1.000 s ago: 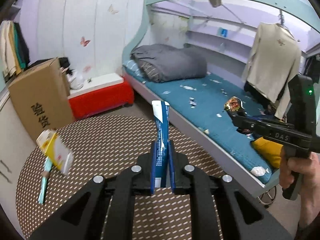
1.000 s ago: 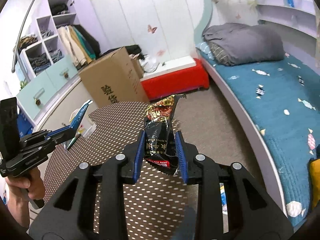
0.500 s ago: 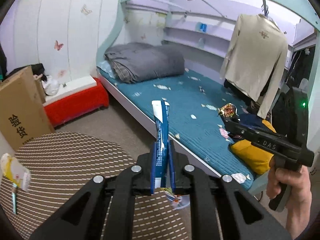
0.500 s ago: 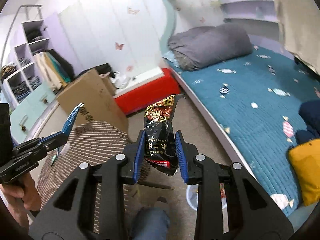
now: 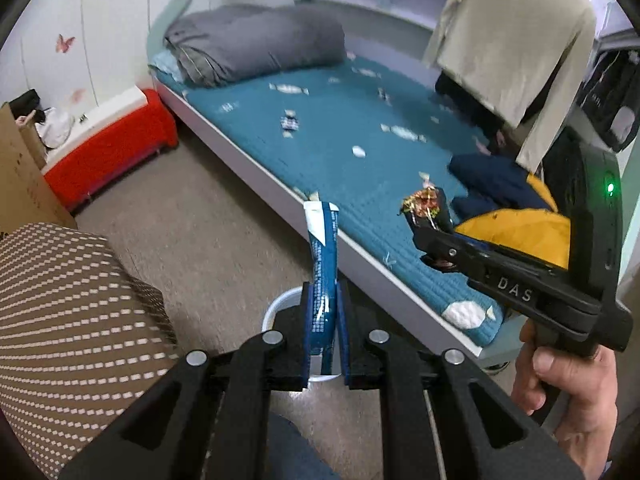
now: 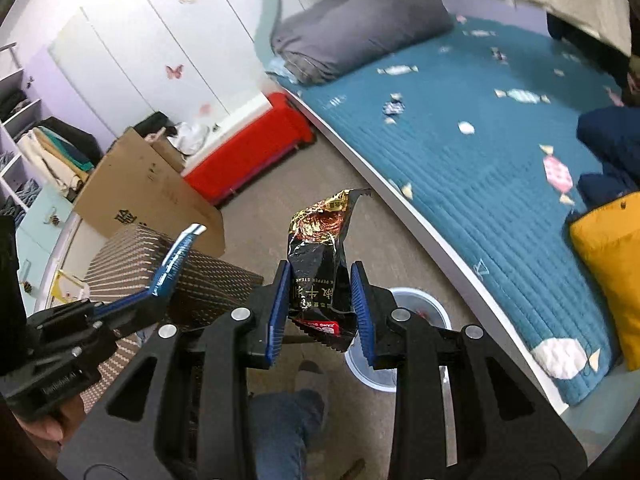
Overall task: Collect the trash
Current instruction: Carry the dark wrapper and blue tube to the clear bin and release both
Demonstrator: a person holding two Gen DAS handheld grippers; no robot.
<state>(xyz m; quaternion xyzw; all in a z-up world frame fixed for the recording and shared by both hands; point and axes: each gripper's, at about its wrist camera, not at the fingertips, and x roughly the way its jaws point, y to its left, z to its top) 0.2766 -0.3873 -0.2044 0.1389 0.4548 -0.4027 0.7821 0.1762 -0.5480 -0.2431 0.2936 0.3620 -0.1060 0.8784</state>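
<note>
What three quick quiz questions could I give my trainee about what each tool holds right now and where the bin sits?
1. True or false: the left tool is shut on a blue wrapper.
2. Which does the right tool hold? A) a yellow cushion B) a black and gold snack bag C) nothing
3. Fill in: the white bin stands on the floor beside the ____.

Key: 1 true. 2 B. 3 bed, below both tools.
</note>
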